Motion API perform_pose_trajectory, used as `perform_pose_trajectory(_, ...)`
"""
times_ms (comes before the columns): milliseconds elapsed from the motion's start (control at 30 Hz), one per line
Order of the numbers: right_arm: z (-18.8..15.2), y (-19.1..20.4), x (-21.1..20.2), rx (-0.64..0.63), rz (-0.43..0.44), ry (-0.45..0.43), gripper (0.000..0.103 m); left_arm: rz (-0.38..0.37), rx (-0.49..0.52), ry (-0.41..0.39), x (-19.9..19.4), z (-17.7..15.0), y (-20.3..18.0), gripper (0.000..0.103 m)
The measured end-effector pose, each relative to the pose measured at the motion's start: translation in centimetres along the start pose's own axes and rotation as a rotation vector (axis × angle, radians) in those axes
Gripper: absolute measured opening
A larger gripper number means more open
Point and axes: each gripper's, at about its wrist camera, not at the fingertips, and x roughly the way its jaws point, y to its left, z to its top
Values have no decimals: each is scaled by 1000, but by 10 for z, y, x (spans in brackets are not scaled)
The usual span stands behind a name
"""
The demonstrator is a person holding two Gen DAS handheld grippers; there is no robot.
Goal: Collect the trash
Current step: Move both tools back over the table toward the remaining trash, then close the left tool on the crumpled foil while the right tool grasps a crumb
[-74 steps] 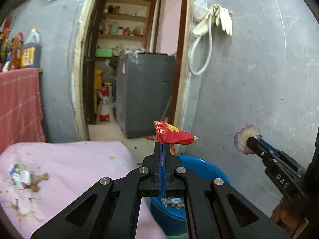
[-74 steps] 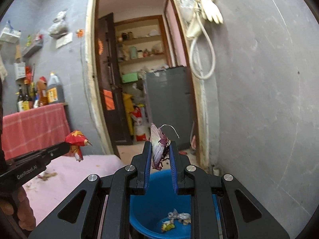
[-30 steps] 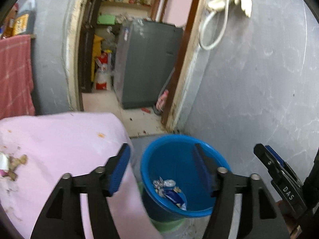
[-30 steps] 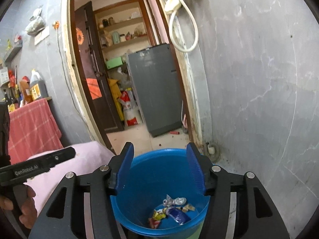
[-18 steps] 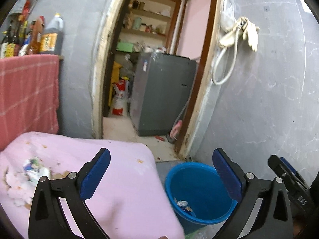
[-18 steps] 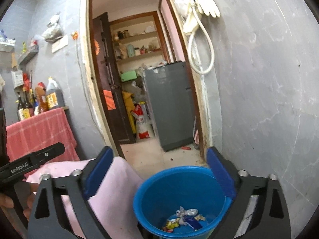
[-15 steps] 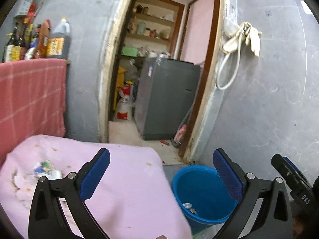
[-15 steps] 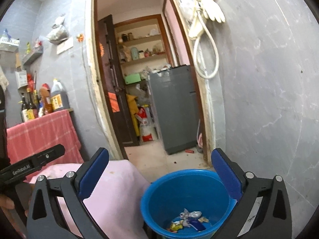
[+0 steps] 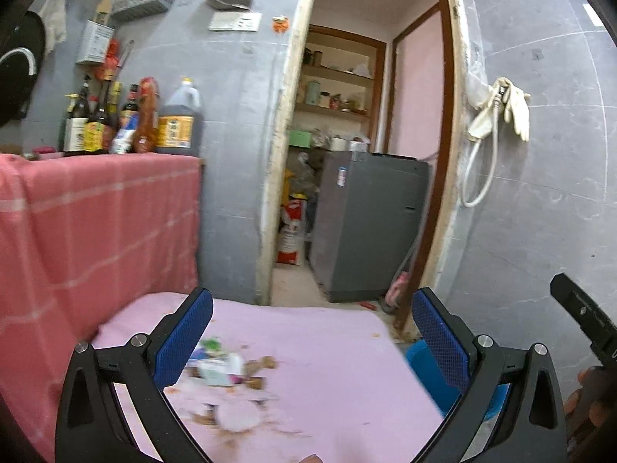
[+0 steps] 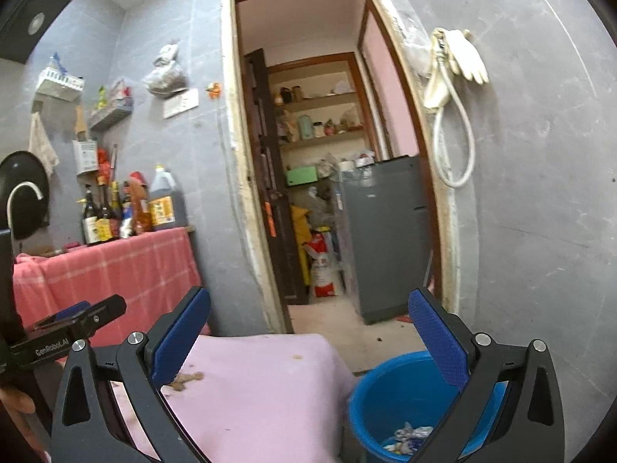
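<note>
My left gripper (image 9: 308, 343) is open wide over the pink-covered table (image 9: 327, 351), with nothing between its blue pads. Below it lies a heap of trash (image 9: 227, 374): a crumpled wrapper, peels and brown scraps. The blue bucket (image 9: 424, 366) shows at the table's right corner. My right gripper (image 10: 308, 341) is also open and empty, level with the table's corner (image 10: 270, 370). The blue bucket (image 10: 401, 397) stands on the floor at its lower right, with wrappers (image 10: 408, 438) in the bottom. A few brown scraps (image 10: 185, 380) lie on the cloth. The other gripper shows at each view's edge.
A counter under a red checked cloth (image 9: 96, 223) carries several bottles (image 9: 135, 119) behind the table. An open doorway (image 10: 327, 193) leads to a grey appliance (image 10: 385, 239) and shelves. A grey tiled wall (image 10: 540, 193) with a hanging hose and gloves (image 10: 451, 61) runs on the right.
Both grippers let go of their trash over the bucket and opened wide. Both then rose and swung left, away from the bucket toward the pink table.
</note>
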Motion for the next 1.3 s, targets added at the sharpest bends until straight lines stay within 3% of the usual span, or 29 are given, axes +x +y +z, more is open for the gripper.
perform_pose_trajectory(433, -33, 63, 32, -29, 116, 38, 103, 163, -10, 40, -17, -33, 83, 101)
perform_pose_trajectory(600, -48, 79, 45, -59, 148, 70, 103, 189, -27, 83, -15, -52, 109, 101)
perform_pose_trajectory(933, -83, 95, 82, -125, 208, 206, 103, 207, -12, 200, 5, -82, 133, 101)
perform_pose_trajectory(1133, -96, 98, 103, -142, 235, 306, 103, 201, -65, 269, 21, -85, 149, 101)
perform_pose_trajectory(1233, -101, 102, 120, -157, 242, 394, 97, 185, -78, 294, 29, -84, 152, 100)
perform_pose_trajectory(1300, -107, 105, 132, -166, 250, 458, 87, 171, -69, 311, 36, -82, 152, 98)
